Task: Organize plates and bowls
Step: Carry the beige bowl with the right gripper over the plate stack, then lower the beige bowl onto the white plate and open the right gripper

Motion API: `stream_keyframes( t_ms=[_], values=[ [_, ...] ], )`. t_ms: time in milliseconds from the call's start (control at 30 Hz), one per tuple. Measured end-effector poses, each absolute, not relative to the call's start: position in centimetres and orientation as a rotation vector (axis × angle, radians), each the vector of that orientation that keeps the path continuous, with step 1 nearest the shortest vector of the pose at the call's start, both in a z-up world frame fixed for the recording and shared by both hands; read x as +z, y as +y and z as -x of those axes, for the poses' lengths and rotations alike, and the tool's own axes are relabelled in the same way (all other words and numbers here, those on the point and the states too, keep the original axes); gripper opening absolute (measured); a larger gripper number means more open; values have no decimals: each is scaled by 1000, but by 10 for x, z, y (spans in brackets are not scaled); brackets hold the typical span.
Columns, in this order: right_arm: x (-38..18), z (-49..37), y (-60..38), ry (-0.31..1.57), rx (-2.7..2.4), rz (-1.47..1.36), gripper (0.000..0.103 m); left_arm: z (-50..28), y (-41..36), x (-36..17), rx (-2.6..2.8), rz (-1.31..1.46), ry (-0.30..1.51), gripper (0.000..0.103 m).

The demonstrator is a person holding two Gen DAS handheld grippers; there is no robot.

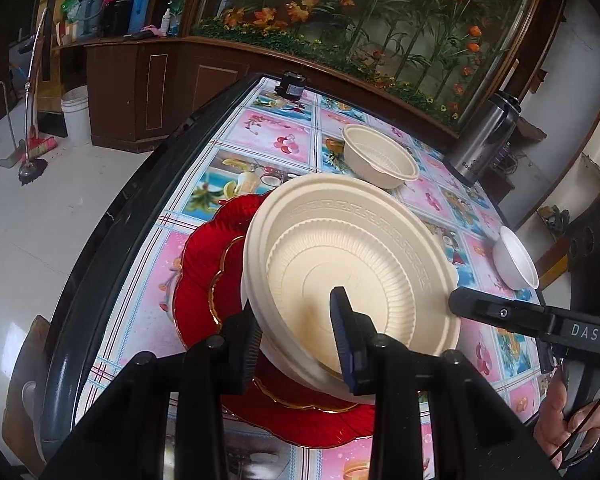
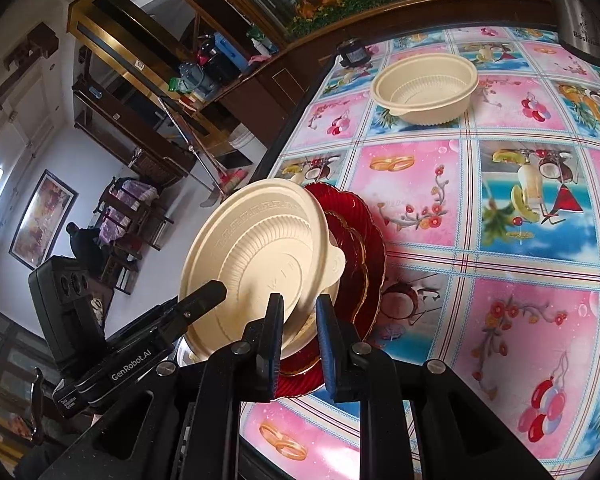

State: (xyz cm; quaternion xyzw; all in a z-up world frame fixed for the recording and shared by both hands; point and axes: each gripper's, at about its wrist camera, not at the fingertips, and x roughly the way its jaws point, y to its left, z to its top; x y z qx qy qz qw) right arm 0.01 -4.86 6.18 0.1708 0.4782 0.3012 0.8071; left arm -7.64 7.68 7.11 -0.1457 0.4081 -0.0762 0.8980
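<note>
1. Left wrist view, nearest the lens: the left gripper (image 1: pixel 300 328) pinches the near rim of a large cream bowl (image 1: pixel 352 256), one finger outside the wall and the other finger (image 1: pixel 342 320) lying inside the bowl.
2. That bowl is tilted, its near edge low over a red glass plate (image 1: pixel 204 276) with a gold-edged centre; the plate lies flat on the table (image 1: pixel 140 264), close to its dark rounded edge.
3. Right wrist view, nearest the lens: the right gripper (image 2: pixel 298 334) has its two fingers drawn near together around the same stack's edge, one finger over the cream bowl (image 2: pixel 260 256), the other over the red glass plate (image 2: pixel 360 248). Whether the pads press on either rim, I cannot tell.
4. The right gripper's black tip also shows in the left wrist view at the bowl's right side (image 1: pixel 472 304), with a hand (image 1: pixel 572 424) on its handle below.
5. Farther along the fruit-patterned tablecloth, well apart from the stack, a smaller cream bowl (image 1: pixel 380 158) stands upright.
6. A small white bowl (image 1: pixel 516 258) sits near the table's right edge.
7. Beyond the smaller cream bowl, a steel thermos (image 1: pixel 484 140) stands near the far corner.
8. A small black device (image 1: pixel 290 86) rests at the table's far end.
</note>
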Motion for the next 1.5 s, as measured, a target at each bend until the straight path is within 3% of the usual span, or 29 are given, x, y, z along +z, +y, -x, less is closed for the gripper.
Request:
stream_keyframes(
  t_ms=[800, 900, 1267, 1500],
  values=[
    [49, -3, -45, 1049, 640, -347, 19, 74, 81, 67, -154, 315, 854, 34],
    [50, -4, -44, 1052, 645, -344, 19, 75, 81, 68, -152, 315, 849, 44],
    [60, 9, -70, 1022, 658, -394, 22, 91, 72, 90, -132, 292, 788, 57],
    [66, 26, -118, 957, 615, -457, 23, 109, 30, 116, -207, 211, 689, 72]
  ],
)
